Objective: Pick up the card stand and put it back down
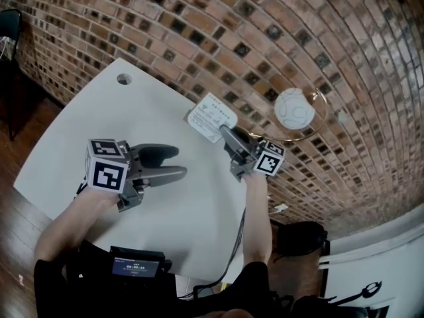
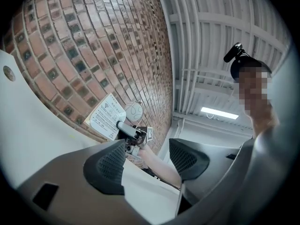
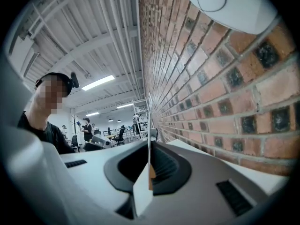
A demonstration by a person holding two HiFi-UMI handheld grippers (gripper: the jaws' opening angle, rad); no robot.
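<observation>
The card stand is a white printed card at the table's far edge, close to the brick wall. My right gripper is shut on its near corner; in the right gripper view the card runs edge-on between the closed jaws. The left gripper view shows the card stand tilted with the right gripper clamped on it; whether it touches the table I cannot tell. Over the middle of the white table, my left gripper hangs open and empty, its pads well apart.
A brick wall runs right behind the table. A white globe lamp in a brass ring hangs just right of the card. The table has a round hole at the far left. A small screen device sits at the front edge.
</observation>
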